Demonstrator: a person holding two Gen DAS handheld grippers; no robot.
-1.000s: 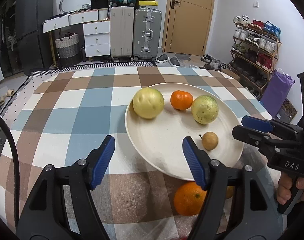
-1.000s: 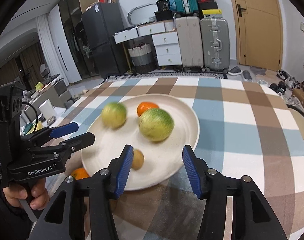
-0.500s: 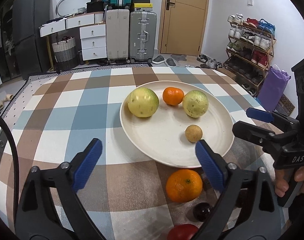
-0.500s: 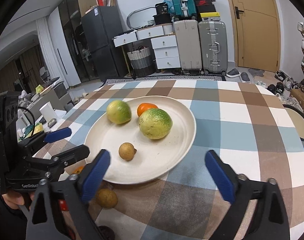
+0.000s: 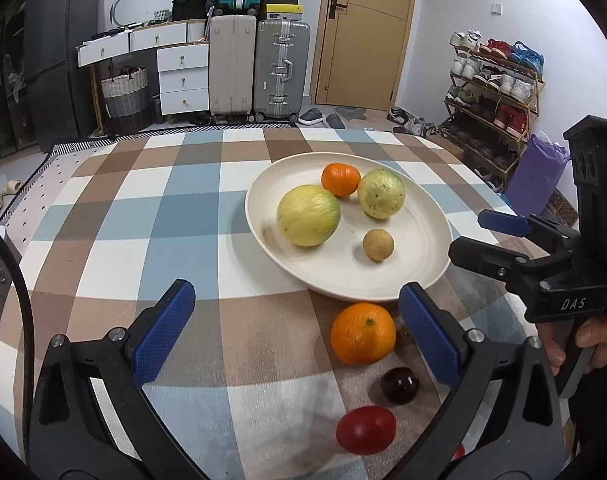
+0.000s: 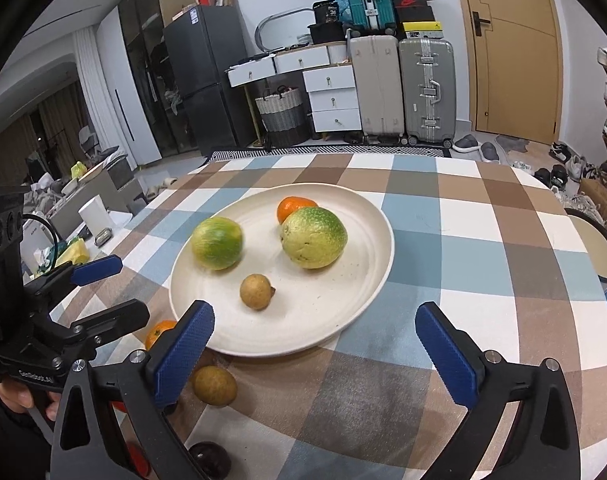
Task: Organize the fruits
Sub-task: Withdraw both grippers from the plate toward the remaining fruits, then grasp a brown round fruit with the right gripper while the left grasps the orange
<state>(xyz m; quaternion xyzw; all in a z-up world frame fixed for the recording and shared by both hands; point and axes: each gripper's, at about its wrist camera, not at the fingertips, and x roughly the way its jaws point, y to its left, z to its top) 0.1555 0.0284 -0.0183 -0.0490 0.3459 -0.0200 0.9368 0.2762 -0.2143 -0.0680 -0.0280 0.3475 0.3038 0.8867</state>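
Both left tongs [image 5: 295, 328] and right tongs [image 6: 313, 354] stand wide apart, empty. On the checked tabletop [image 5: 143, 208], the cream plate [image 5: 423, 264] holds two yellow-green round fruits, a mandarin and a small brown longan [image 5: 378, 244]. An orange [image 5: 362, 333], dark cherry and red tomato lie just before the plate.

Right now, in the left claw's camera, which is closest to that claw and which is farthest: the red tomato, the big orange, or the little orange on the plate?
1. Red tomato: nearest, on the cloth low between the left claw fingers.
2. Big orange: next, on the cloth just before the plate.
3. Little orange: farthest, at the plate's far side.
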